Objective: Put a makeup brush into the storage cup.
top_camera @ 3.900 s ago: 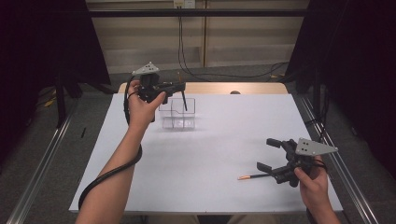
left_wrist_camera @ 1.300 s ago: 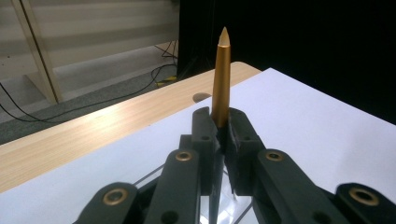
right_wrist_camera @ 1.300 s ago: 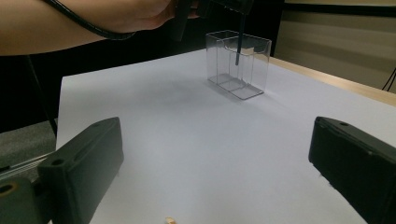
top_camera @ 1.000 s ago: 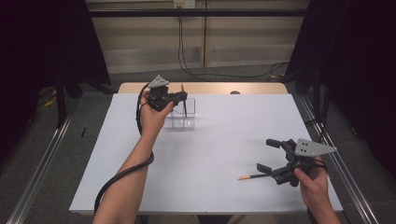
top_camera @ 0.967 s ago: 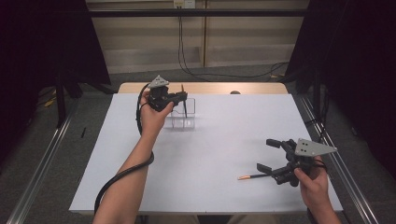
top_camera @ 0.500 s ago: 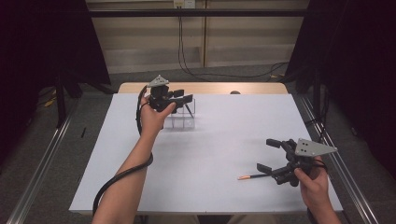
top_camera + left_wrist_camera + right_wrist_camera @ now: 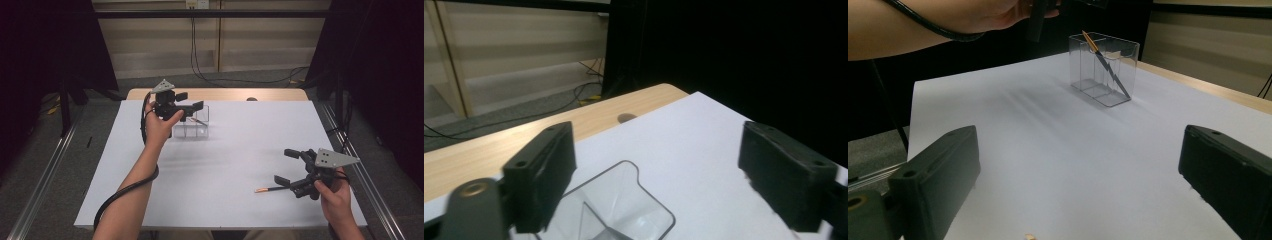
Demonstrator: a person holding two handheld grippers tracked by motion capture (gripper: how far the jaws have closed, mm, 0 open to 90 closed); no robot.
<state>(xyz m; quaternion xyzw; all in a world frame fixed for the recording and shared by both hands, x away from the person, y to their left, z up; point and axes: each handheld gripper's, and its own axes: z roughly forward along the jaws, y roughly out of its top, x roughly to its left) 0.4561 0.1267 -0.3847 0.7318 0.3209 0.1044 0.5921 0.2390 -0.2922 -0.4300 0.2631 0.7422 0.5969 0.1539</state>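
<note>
- Since the earlier frames, L gripper (image 7: pixel 192 111) has swung from pointing down into the clear organiser box (image 7: pixel 190 126) to roughly level above it; its jaws have just been opening, nothing between them now.
- Pencil in box (image 7: pixel 1104 62): leans diagonally inside one compartment, orange tip up at the rim, lower end on the box floor. Released; not touched by either gripper.
- L gripper state: jaws wide apart, empty. In the left gripper view, box rim sits below and between the jaws, no contact visible.
- R gripper (image 7: pixel 287 168): resting at the near right of the white table (image 7: pixel 225 165), jaws spread, holding nothing. No change vs. earlier frames.
- Second pencil (image 7: pixel 265 189): lies flat on table just beside the R gripper's lower jaw, orange end pointing away from it. Judged next item to collect.
- Risk 1: L jaw or trailing cable clips the box rim during withdrawal; box looks light, so it could tip or slide and spill the pencil. Cause: pulling back low instead of lifting clear first.
- Risk 2: leaning pencil projects above rim; a second insertion into same compartment may knock it out.
- Risk 3: flat pencil may roll or skid if R jaws close off-centre or scrape the table.
</note>
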